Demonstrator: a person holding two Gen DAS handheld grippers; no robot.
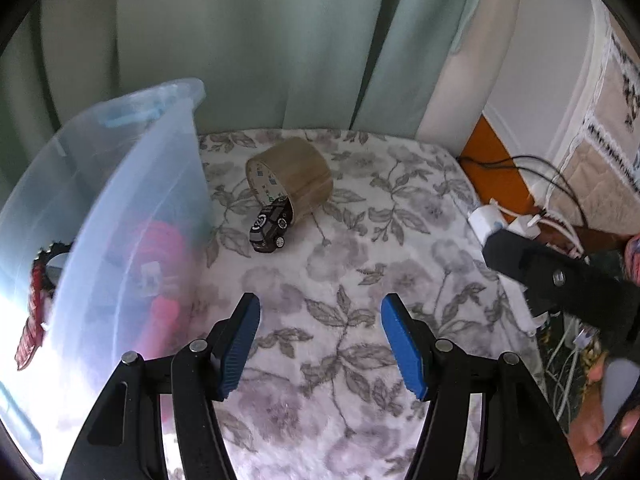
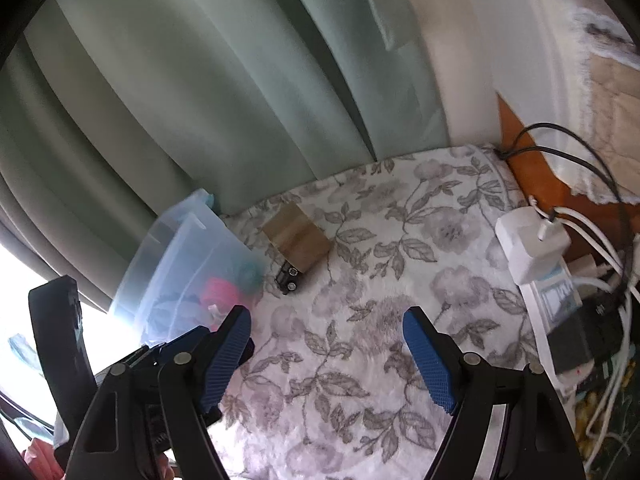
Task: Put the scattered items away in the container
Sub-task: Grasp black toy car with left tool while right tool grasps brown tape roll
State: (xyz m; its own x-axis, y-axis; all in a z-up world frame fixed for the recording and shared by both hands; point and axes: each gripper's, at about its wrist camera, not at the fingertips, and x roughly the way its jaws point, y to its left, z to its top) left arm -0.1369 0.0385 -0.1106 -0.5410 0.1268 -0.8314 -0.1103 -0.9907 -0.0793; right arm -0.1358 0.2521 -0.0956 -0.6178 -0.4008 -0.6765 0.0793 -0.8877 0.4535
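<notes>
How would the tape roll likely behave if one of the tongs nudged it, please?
The tape roll lies on its curved side on the floral cloth, so it would probably roll, though the soft cloth may slow it. It looks thick and full, so fairly heavy. The toy car sits against its open end and may get shoved.

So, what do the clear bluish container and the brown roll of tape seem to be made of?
The clear bluish container looks like thin translucent plastic, smooth and glossy: pink things show blurred through its wall. The brown roll of tape looks like glossy plastic packing film; its core is probably cardboard, but that is unclear.
</notes>
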